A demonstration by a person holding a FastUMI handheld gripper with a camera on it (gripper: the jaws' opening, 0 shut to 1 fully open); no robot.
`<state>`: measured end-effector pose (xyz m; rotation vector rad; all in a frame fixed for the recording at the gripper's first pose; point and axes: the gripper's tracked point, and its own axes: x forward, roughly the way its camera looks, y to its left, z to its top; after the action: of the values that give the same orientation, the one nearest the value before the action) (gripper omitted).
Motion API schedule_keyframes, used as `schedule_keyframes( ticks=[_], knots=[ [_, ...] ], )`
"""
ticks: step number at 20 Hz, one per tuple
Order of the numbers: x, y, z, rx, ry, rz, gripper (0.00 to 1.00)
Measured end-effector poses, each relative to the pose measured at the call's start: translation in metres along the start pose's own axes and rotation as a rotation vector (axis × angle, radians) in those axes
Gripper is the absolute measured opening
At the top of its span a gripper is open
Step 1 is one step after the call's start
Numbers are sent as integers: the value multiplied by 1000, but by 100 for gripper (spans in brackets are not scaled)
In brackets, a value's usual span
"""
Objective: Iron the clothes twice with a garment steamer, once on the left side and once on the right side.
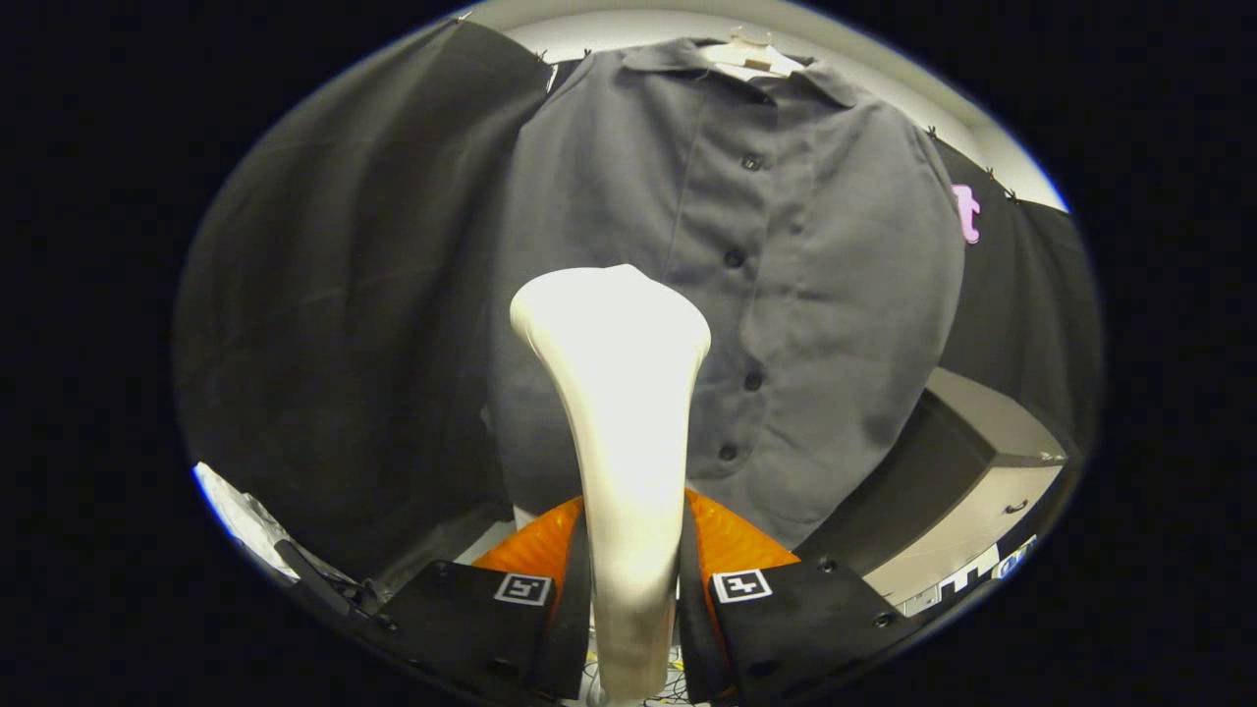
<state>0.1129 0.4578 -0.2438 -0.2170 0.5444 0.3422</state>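
Both fingers of the claw (633,589) press on the handle of the white steamer (614,393), which stands upright between them. Beyond its head a grey shirt (786,255) hangs on a hanger (751,49), buttoned, before the black wall.

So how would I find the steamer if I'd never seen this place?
Look for the big grey button-up shirt hanging on a hanger against the black cloth wall. Right in front of its lower part stands the steamer, gripped between the two fingers of the claw. It is the smooth, shiny white thing with a narrow handle flaring to a broad head.
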Motion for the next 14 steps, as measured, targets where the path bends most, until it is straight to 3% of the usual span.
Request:
schedule_keyframes(
  ticks=[7,14],
  knots=[
    [-55,-79,69,38,-165,-90,45],
    [-123,-151,82,74,-291,-241,45]
  ],
)
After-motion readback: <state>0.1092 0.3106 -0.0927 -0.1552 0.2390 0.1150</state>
